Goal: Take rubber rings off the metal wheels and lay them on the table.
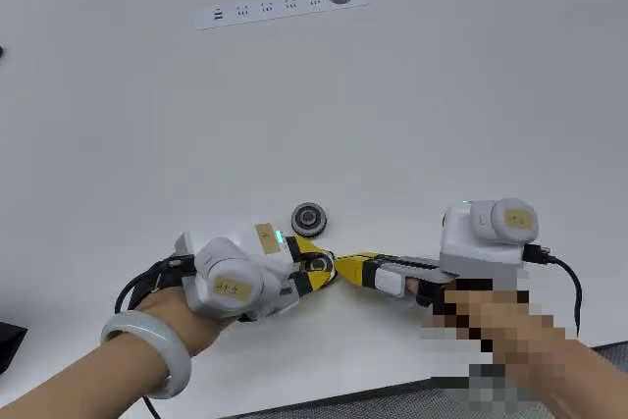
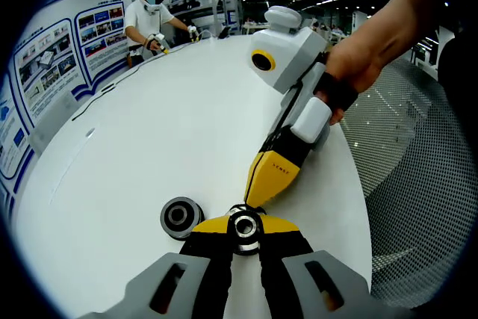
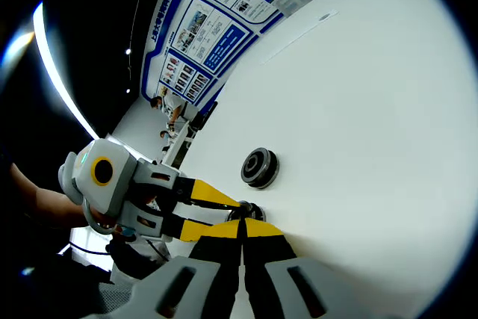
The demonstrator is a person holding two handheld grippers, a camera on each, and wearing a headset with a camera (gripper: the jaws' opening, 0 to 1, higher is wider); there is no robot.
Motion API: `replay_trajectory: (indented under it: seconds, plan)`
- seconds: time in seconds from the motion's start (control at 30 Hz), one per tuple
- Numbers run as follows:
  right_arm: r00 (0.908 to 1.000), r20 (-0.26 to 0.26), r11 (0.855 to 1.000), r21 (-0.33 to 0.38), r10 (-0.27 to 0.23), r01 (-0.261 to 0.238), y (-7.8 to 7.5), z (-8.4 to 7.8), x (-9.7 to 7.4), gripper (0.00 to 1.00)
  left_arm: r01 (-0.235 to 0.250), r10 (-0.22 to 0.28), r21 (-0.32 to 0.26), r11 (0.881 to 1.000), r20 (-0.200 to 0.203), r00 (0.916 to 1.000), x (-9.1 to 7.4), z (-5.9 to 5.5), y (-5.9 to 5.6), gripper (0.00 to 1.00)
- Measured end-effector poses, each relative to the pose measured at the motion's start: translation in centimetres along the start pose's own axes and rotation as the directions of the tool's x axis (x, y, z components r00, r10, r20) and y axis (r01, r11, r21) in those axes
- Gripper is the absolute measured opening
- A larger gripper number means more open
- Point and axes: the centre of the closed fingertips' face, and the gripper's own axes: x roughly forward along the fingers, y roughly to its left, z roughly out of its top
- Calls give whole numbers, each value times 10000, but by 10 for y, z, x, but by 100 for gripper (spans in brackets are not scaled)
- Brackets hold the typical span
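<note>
The left gripper (image 1: 308,265) has its yellow-tipped jaws clamped on a small black-rimmed metal wheel (image 2: 245,225), just above the white table (image 1: 442,95). From 3 o'clock the right gripper (image 1: 345,269), jaws together, touches that wheel's rim. A second black-ringed metal wheel (image 1: 308,219) lies on the table at 12 o'clock, near the held one. A white power strip (image 1: 280,7) lies far beyond.

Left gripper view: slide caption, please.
Left hand-held gripper clamps a metal wheel; right hand-held gripper's tips meet it.
</note>
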Motion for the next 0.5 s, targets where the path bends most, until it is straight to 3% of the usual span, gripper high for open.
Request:
replay_trajectory:
  seconds: [0.2, 0.33, 0.4, 0.5]
  plan:
    - [10000, 18, 9998, 163, 86, -86, 1, 0, 0, 1, 4, -4, -15, 10000, 28, 10000, 0, 0, 0, 13]
    - [9995, -53, 9994, 152, 297, -296, 10, -1, 6, 1, 15, -15, -18, 10000, 33, 10000, 0, -1, 0, 13]
    - [9997, -90, 9997, -110, 224, -225, 11, -1, 7, 1, 22, -22, -15, 10000, 36, 10000, 0, -1, 0, 13]
    - [9995, 28, 9991, 281, 311, -312, 9, -1, 1, 1, 15, -15, -10, 10000, 29, 10000, 0, -1, 0, 13]
